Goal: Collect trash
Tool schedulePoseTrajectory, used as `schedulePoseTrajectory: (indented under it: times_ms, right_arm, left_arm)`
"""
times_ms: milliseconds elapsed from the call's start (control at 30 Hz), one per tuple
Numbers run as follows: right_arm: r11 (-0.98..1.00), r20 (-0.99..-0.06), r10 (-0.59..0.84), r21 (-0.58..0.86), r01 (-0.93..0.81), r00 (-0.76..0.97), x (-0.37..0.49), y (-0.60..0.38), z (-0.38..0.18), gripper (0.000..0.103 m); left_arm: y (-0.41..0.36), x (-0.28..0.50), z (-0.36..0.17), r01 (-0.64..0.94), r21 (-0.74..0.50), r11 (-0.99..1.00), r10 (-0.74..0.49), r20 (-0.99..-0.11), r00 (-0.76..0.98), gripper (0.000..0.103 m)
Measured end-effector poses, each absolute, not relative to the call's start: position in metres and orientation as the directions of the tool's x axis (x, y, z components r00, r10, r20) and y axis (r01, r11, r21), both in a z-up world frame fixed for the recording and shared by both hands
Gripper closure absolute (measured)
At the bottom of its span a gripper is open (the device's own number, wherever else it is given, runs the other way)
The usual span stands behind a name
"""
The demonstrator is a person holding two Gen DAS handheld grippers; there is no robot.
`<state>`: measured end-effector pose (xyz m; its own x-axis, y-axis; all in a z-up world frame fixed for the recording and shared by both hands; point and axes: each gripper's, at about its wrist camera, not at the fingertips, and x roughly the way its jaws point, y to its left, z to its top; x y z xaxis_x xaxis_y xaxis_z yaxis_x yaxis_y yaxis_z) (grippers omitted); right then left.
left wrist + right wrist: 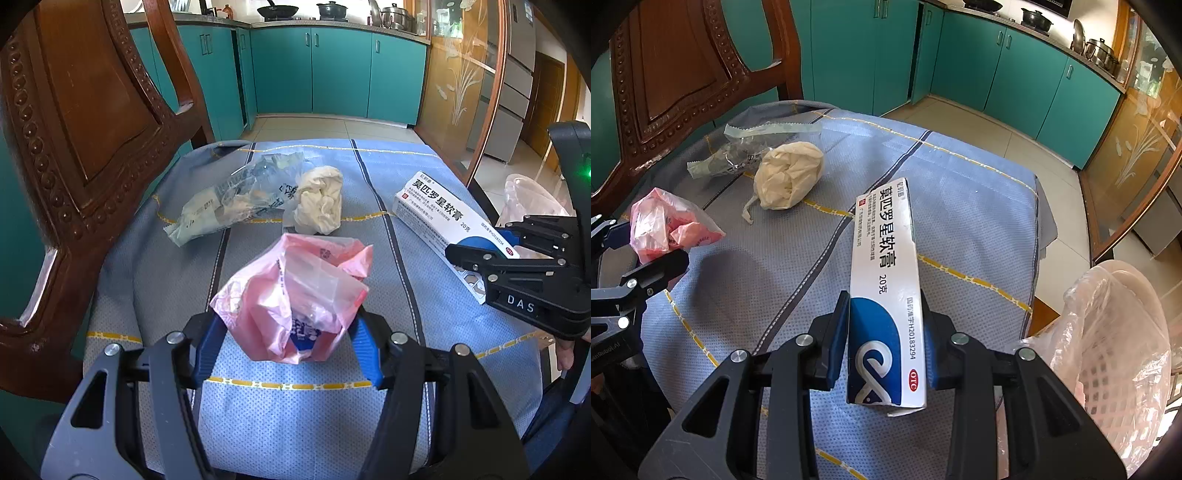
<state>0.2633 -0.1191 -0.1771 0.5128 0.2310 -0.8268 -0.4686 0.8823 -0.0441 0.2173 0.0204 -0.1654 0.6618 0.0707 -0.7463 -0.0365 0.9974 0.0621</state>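
Note:
On a chair seat with a blue-grey cushion (424, 295) lie several pieces of trash. My left gripper (290, 341) is shut on a crumpled pink plastic bag (295, 295), also in the right wrist view (665, 229). My right gripper (886, 345) is shut on the near end of a white and blue ointment box (882, 266), also in the left wrist view (436, 210). A crumpled cream tissue (321, 201) and a clear food wrapper (229, 199) lie further back on the cushion.
The carved wooden chair back (92, 129) rises at the left. A pink basket lined with a clear bag (1115, 339) stands on the floor right of the chair. Teal kitchen cabinets (332, 70) are behind.

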Motion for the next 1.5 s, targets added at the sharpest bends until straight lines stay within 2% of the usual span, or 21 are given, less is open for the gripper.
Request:
schedulePoseTrajectory:
  times_ms: [900, 1100, 1167, 1233, 1333, 1400, 1500]
  right_arm:
    - [0.881, -0.826, 0.225, -0.053, -0.469, 0.516, 0.261, -0.118, -0.177, 0.069]
    - [0.905, -0.771, 0.262, -0.013, -0.426, 0.58, 0.256, -0.139, -0.149, 0.069]
    - [0.926, -0.71, 0.281, 0.024, -0.378, 0.646, 0.25, -0.167, -0.124, 0.069]
    - [0.947, -0.635, 0.284, 0.067, -0.316, 0.718, 0.241, -0.2, -0.103, 0.069]
    - [0.98, -0.581, 0.196, 0.095, -0.173, 0.79, 0.231, -0.259, -0.085, 0.069]
    - [0.991, -0.597, 0.131, 0.109, -0.081, 0.791, 0.227, -0.292, -0.087, 0.069]
    - [0.987, -0.675, -0.009, 0.113, 0.115, 0.738, 0.225, -0.347, -0.104, 0.069]
  left_arm:
    - [0.02, 0.217, -0.167, -0.036, 0.065, 0.997, 0.073, -0.746, 0.661, 0.041]
    - [0.02, 0.215, -0.154, -0.035, 0.042, 0.999, 0.054, -0.722, 0.689, 0.041]
    - [0.018, 0.215, -0.146, -0.021, 0.03, 0.999, 0.036, -0.705, 0.708, 0.041]
    - [0.01, 0.219, -0.135, 0.026, -0.02, 0.999, -0.033, -0.688, 0.725, 0.041]
    - [-0.017, 0.23, -0.122, 0.115, -0.064, 0.991, -0.128, -0.67, 0.732, 0.042]
    - [-0.044, 0.238, -0.114, 0.191, -0.088, 0.978, -0.2, -0.66, 0.724, 0.042]
    - [-0.097, 0.247, -0.104, 0.33, -0.099, 0.939, -0.314, -0.641, 0.7, 0.042]
